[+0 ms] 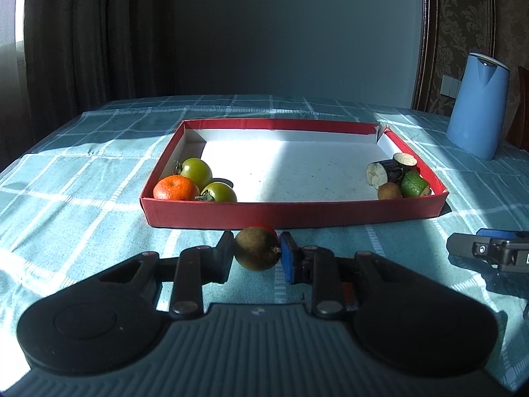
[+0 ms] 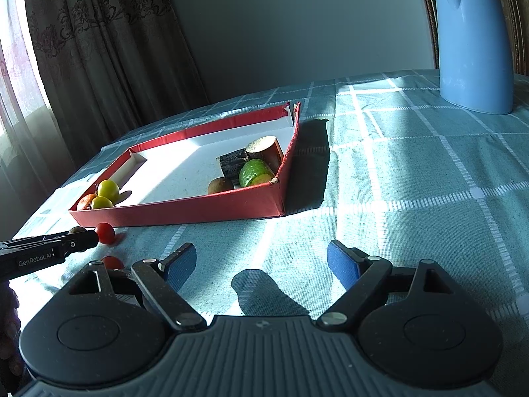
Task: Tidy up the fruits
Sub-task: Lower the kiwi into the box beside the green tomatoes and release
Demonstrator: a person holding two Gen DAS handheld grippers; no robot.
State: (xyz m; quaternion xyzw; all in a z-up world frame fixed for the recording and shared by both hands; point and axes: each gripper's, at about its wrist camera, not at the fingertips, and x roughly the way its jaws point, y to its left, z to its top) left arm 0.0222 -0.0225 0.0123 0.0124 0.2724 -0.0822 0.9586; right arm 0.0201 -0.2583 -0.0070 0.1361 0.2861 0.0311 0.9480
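The left tool (image 1: 257,252) is clenched on a brown kiwi-like fruit (image 1: 256,248) just off the surface (image 1: 82,178), at 6 o'clock of the red tray (image 1: 294,213); a red tomato (image 1: 264,225) behind it is mostly hidden. The right tool (image 2: 261,263) stands released, empty. From there, the left tool hides most of that fruit, and a second tomato (image 2: 111,262) at 9 o'clock is half covered.

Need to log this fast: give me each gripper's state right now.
Left gripper: shut on the small brown fruit.
Right gripper: open, nothing between its fingers.
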